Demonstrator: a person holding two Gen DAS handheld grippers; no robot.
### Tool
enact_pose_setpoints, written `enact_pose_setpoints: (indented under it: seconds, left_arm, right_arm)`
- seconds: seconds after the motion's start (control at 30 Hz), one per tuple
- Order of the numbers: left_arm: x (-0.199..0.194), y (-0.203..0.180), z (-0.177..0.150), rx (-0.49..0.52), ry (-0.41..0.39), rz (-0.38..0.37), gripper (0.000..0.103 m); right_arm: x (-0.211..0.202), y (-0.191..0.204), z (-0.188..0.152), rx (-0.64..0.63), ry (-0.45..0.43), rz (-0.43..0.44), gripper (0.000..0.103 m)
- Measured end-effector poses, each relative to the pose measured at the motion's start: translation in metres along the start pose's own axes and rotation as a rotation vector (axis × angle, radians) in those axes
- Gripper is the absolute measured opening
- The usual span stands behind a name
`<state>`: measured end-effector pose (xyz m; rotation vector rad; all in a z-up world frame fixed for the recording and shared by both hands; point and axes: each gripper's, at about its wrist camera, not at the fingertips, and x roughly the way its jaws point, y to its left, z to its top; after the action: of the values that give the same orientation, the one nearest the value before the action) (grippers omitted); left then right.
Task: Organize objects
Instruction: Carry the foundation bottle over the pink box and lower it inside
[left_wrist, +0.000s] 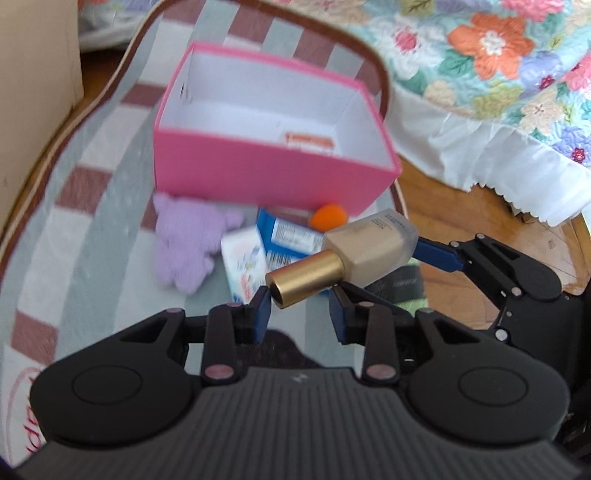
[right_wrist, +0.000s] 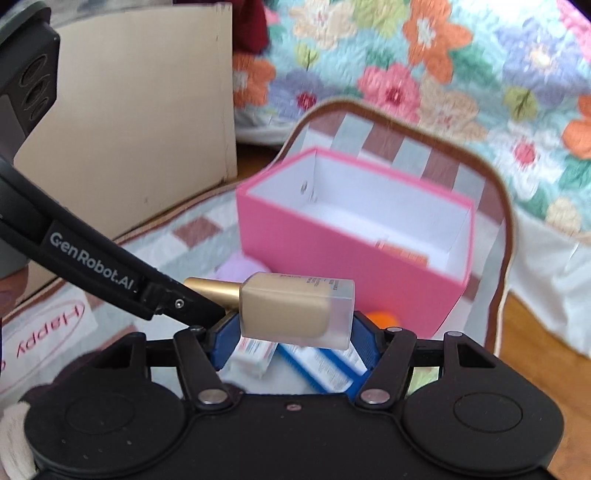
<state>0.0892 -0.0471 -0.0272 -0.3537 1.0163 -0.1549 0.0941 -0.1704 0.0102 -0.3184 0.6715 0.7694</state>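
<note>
Presently: foundation bottle (right_wrist: 295, 310), airborne before the pink box (right_wrist: 354, 258). Right tongs (right_wrist: 293, 341) clamp its glass body; left tongs (left_wrist: 299, 310) pinch the gold cap (left_wrist: 306, 277), narrow, likely steadying it for carriage. Below it, near the box: purple plush (left_wrist: 188, 247), cartons (left_wrist: 273, 254), orange sponge (left_wrist: 328, 218), unsorted.

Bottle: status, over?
Right gripper shut on bottle body. Left gripper at gold cap, grip unclear. Pink box ahead, open.
</note>
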Motion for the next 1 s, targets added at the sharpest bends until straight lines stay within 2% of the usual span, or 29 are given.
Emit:
enact_pose_setpoints:
  seconds: [0.27,0.47,0.6,0.73,0.87,1.0]
  left_arm:
    - [-0.023,-0.022,0.055,0.062,-0.063,0.012,0.033]
    - [-0.021,-0.024,0.104,0.055,-0.083,0.028,0.033]
    - [-0.011,-0.019,0.133,0.047,-0.083,0.025,0.033]
    - [0.007,-0.016,0.155,0.051,-0.077,0.030,0.032]
    - [0.037,-0.011,0.171,0.053,-0.054,0.042,0.031]
    - [0.073,0.004,0.180,0.022,-0.020,0.015,0.031]
  right_arm:
    - [-0.010,-0.019,0.045,0.002,-0.073,-0.039,0.069]
    - [0.000,-0.029,0.082,-0.006,-0.086,-0.068,0.069]
    - [0.018,-0.052,0.108,0.062,-0.054,-0.042,0.069]
    - [0.036,-0.065,0.125,0.070,-0.022,-0.044,0.069]
    - [0.063,-0.072,0.133,0.062,0.032,-0.074,0.069]
    - [0.093,-0.087,0.132,0.090,0.087,-0.081,0.069]
